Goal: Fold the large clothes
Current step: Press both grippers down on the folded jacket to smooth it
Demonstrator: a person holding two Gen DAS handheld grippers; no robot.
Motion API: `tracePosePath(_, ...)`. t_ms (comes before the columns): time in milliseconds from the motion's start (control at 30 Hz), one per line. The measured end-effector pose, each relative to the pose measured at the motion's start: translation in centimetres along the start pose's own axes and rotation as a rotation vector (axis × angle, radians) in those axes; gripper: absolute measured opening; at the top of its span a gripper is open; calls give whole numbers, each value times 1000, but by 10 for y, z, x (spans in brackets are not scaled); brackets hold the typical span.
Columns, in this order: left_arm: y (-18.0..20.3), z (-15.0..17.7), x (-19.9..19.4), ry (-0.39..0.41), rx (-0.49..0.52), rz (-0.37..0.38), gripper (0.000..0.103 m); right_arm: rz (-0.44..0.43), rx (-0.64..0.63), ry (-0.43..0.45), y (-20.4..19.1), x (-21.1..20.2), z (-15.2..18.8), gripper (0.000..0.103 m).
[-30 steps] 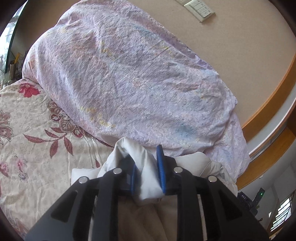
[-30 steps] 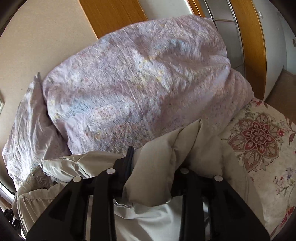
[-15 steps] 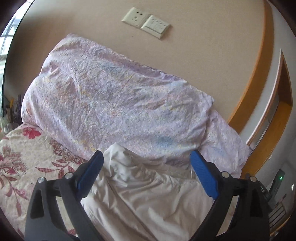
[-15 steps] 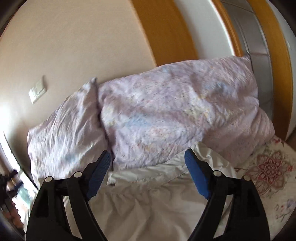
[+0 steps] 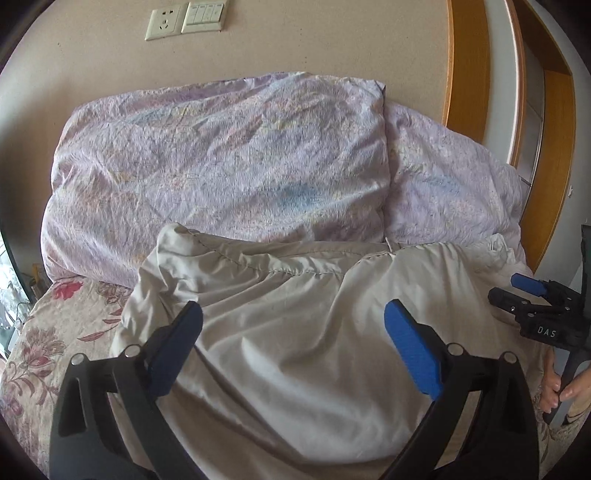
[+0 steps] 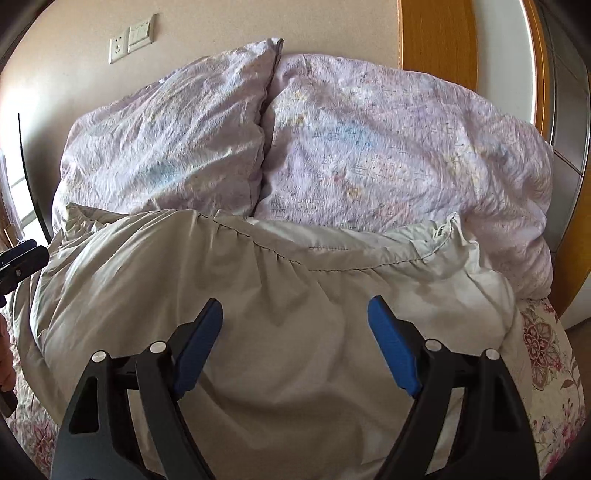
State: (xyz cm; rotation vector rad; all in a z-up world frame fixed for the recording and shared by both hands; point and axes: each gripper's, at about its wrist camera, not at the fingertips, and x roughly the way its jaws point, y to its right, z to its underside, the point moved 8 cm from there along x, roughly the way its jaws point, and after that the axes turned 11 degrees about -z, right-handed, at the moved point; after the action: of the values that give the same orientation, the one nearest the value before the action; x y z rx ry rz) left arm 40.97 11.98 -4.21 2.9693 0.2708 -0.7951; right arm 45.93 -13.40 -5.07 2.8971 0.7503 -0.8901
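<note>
A large pale beige garment (image 5: 295,325) lies spread on the bed, its stitched far edge resting against the pillows. It also fills the right wrist view (image 6: 280,332). My left gripper (image 5: 293,314) is open and empty, held above the garment's left half. My right gripper (image 6: 295,308) is open and empty above the garment's right half. The right gripper also shows at the right edge of the left wrist view (image 5: 532,295). The left gripper's tip shows at the left edge of the right wrist view (image 6: 22,258).
Two lilac pillows (image 5: 221,166) (image 6: 406,155) lean on the beige wall behind the garment. A floral bedspread (image 5: 40,332) (image 6: 546,350) lies beneath. A wall socket and switch (image 5: 184,20) sit above. A wooden door frame (image 5: 465,66) stands right.
Both grippers were shut on the garment's edge a second ago. They let it go, opened wide and drew back and up; the garment now lies against the pillows.
</note>
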Motion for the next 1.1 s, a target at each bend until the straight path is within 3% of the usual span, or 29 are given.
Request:
tracePosePath(100, 10, -3, 16, -20, 27, -37, 99, -25, -10, 1, -13, 7, -10, 83)
tracePosePath(200, 12, -1, 38, -64, 48, -99, 99, 16, -10, -62, -15, 30, -10, 83)
tracePosePath(333, 3, 9, 66, -138, 11, -140, 99, 35, 105, -169, 8, 70, 11, 85)
tracePosePath(400, -2, 10, 73, -143, -11, -151, 100, 24, 157, -175, 18, 80, 17, 87)
tracePosePath(933, 0, 28, 111, -151, 5, -242, 101, 119, 181, -198, 31, 107, 43, 96)
tracePosePath(1100, -4, 31, 99, -194, 23, -225, 101, 70, 178, -234, 22, 90, 35, 94)
